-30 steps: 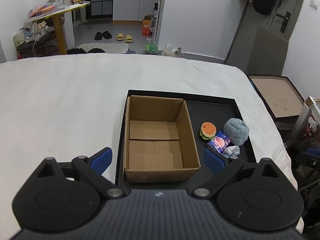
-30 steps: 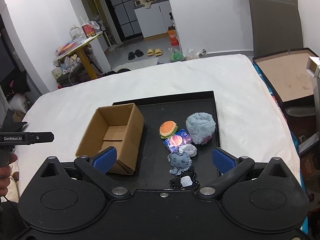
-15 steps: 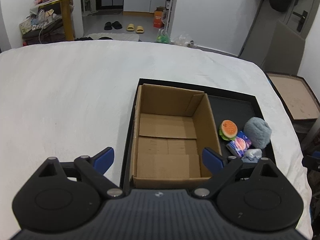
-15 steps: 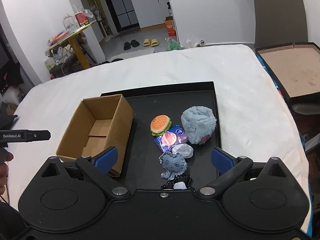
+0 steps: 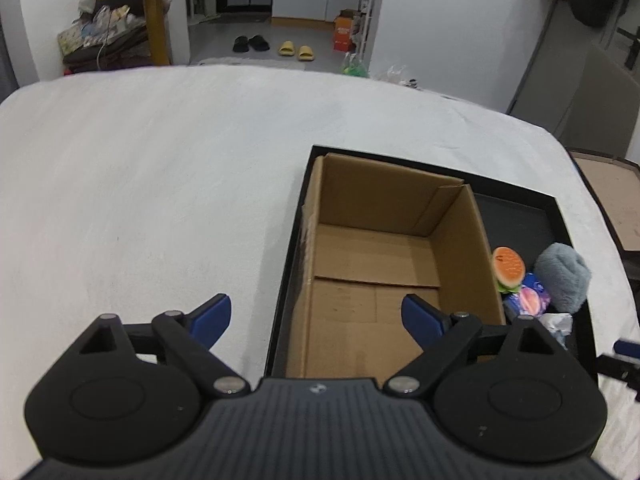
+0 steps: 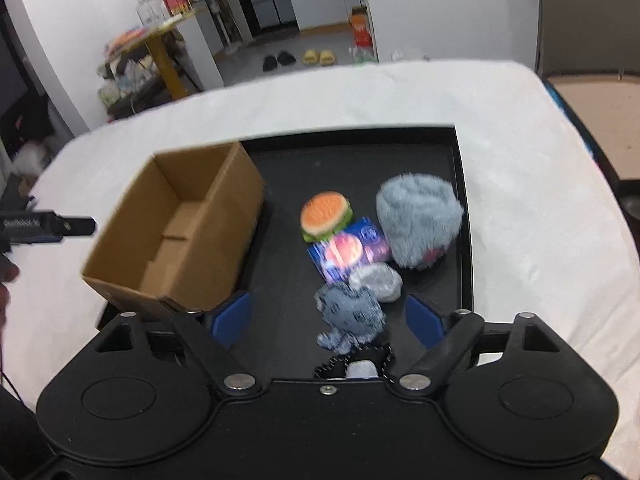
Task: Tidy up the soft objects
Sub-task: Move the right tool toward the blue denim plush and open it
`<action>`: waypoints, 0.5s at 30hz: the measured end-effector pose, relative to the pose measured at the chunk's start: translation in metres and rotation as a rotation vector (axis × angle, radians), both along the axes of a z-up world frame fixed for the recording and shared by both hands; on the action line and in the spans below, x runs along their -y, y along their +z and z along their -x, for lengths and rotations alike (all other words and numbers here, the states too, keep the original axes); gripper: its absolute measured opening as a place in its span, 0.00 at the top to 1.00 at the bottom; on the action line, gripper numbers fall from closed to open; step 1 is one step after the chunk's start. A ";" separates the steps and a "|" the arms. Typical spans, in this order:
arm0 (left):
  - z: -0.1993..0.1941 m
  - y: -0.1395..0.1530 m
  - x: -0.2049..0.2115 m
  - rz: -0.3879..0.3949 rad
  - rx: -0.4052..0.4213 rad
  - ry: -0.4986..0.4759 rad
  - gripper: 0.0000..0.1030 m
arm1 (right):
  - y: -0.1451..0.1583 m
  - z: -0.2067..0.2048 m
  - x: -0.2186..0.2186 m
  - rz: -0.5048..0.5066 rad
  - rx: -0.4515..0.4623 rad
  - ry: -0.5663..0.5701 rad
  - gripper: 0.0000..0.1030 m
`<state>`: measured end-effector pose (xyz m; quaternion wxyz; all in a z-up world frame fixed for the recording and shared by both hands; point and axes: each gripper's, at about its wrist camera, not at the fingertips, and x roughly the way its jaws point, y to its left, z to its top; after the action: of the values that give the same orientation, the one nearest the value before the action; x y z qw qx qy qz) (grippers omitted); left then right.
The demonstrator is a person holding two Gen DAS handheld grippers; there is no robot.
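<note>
Soft objects on black tray (image 6: pixel 466 216), cardboard box (image 5: pixel 384 264) alongside; both grippers lower and nearer than a second ago.

Box: empty, larger in both views than before; left gripper (image 5: pixel 316 316) straddles its near left wall, jaws wide but closing, nothing held. Fluffy blue-grey roll (image 6: pixel 418 224), burger toy (image 6: pixel 326 216) and blue packet (image 6: pixel 348 250): beyond the right jaws. Right gripper (image 6: pixel 328 318): jaws narrower than before, closing, not yet pressing; denim plush (image 6: pixel 350 314) lies between them, silver ball (image 6: pixel 376 280) just past it.
</note>
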<state>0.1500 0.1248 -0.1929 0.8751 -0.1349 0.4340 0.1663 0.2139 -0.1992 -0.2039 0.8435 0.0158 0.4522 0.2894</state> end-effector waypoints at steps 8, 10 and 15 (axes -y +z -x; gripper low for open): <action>-0.007 -0.026 -0.004 0.017 -0.043 0.033 0.28 | -0.038 -0.015 0.002 -0.017 -0.075 -0.008 0.37; -0.010 -0.031 -0.002 0.021 -0.047 0.038 0.32 | -0.044 -0.020 0.002 -0.029 -0.080 -0.023 0.37; -0.015 -0.041 0.000 0.019 -0.059 0.042 0.45 | -0.060 -0.032 0.000 -0.038 -0.108 -0.045 0.37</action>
<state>0.1654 0.1244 -0.2338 0.8568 -0.1473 0.4585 0.1843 0.2459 -0.1996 -0.2641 0.8238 0.0577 0.4909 0.2775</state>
